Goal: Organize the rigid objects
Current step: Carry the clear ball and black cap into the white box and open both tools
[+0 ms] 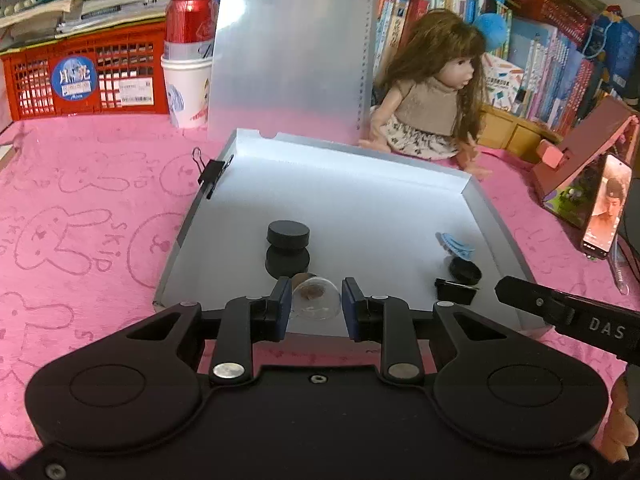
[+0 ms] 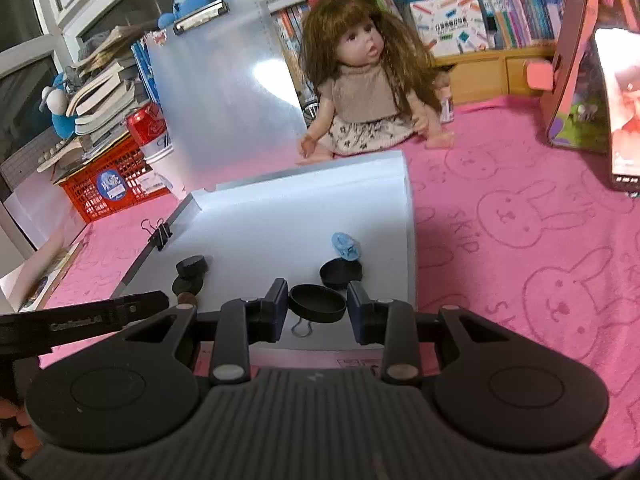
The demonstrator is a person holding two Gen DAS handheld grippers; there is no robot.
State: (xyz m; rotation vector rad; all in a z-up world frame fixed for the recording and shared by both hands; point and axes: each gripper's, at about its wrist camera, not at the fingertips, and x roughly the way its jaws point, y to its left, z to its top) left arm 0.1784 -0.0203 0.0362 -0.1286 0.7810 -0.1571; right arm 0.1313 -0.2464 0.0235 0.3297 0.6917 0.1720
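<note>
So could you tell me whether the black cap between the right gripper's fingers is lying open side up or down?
Open side up: the black cap shows its hollow inside and raised rim, between the right gripper fingers.

The white tray (image 1: 400, 200) is bare across its middle and far half, leaving open room there. Two stacked black discs (image 1: 288, 248) stand at its left, a blue clip (image 1: 454, 245) and a black cap (image 1: 465, 270) at its right, with a clear lane between. A binder clip (image 1: 212, 174) sits on the left wall. Behind the tray, an upright translucent sheet (image 1: 292, 48) and a doll (image 1: 432, 92) block the way.
</note>
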